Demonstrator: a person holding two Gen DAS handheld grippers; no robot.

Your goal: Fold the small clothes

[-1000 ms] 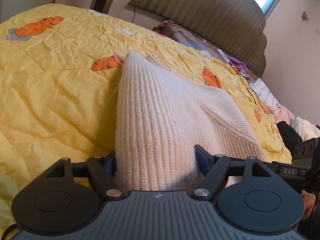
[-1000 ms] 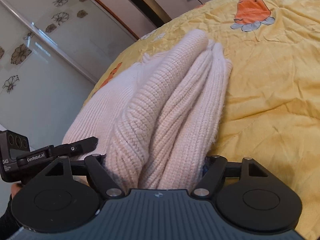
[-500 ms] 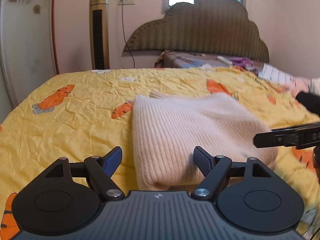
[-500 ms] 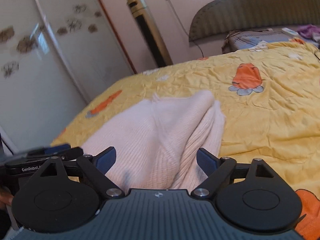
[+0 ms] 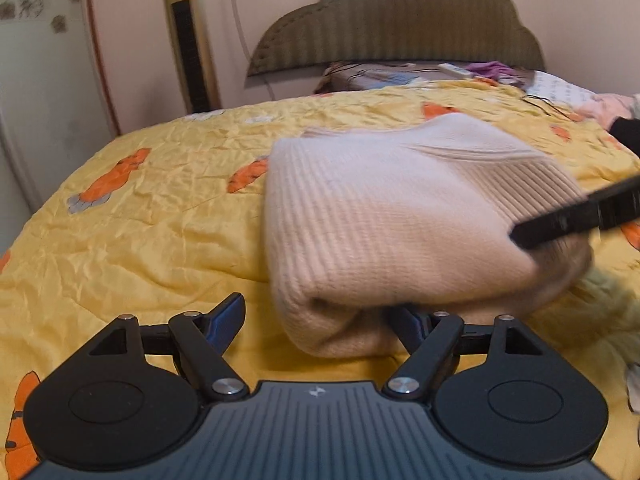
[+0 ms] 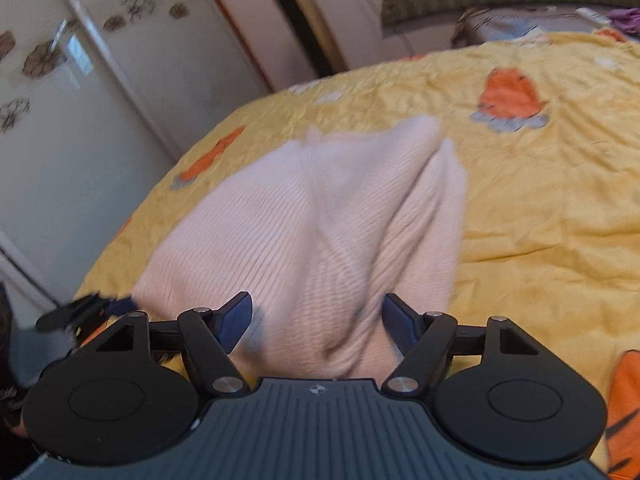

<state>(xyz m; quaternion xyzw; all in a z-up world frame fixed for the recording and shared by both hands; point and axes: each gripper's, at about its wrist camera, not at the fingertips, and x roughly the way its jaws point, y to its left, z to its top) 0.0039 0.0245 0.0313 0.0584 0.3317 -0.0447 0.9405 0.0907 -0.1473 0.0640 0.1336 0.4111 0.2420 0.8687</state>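
A cream ribbed knit sweater (image 5: 384,208) lies folded in a thick bundle on the yellow bedspread (image 5: 132,248). My left gripper (image 5: 320,320) is at its near left corner. The jaws are closing, the cloth lies against the right finger (image 5: 408,324), and the left finger (image 5: 228,320) stands apart from it. My right gripper (image 6: 316,316) is at the other end of the sweater (image 6: 320,220), its jaws closing with the bunched cloth filling the gap and both pads on it. In the left wrist view one finger of the right gripper (image 5: 580,216) crosses the sweater's right end.
The bedspread has orange carrot prints and runs back to a grey padded headboard (image 5: 400,20). Clothes and cables (image 5: 492,70) are piled near the pillows. A tower fan (image 5: 186,36) stands by the wall and a wardrobe (image 6: 80,100) is at the left.
Both grippers held the sweater raised a second ago, then let it go onto the bed. The left gripper rolled level and slid left. The right jaws widened, then narrowed on the cloth again.
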